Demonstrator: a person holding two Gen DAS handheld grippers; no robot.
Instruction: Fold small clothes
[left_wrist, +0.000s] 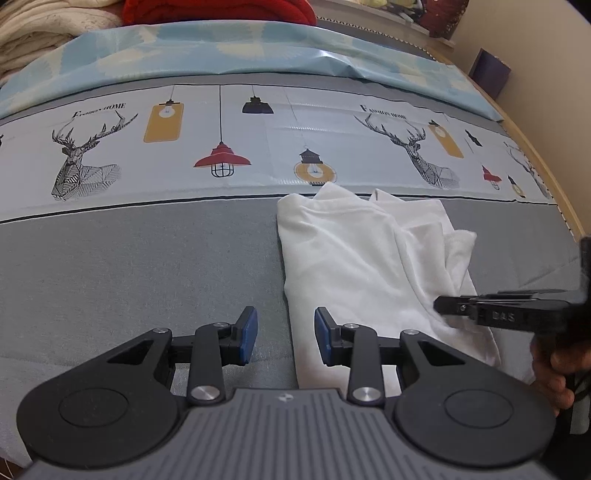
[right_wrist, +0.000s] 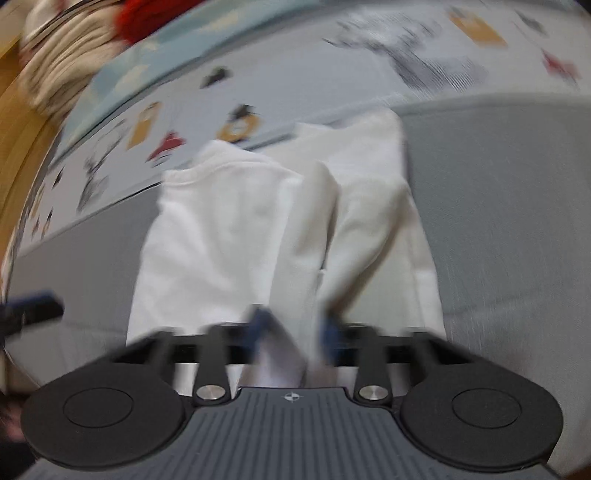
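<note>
Broadly, spread across the grey bed cover (left_wrist: 129, 266) with its printed band of deer and lamps (left_wrist: 221, 140): a white garment (left_wrist: 351, 251), partly folded lengthwise, soft and light (likely to slump and slip unless pinched at an edge or fold ridge). Thin knit, creased, limp. Right gripper (right_wrist: 291, 328) pinched onto a raised fold near the hem, blurred. Left gripper (left_wrist: 284, 332) part open, empty, straddling the garment's left edge.
</note>
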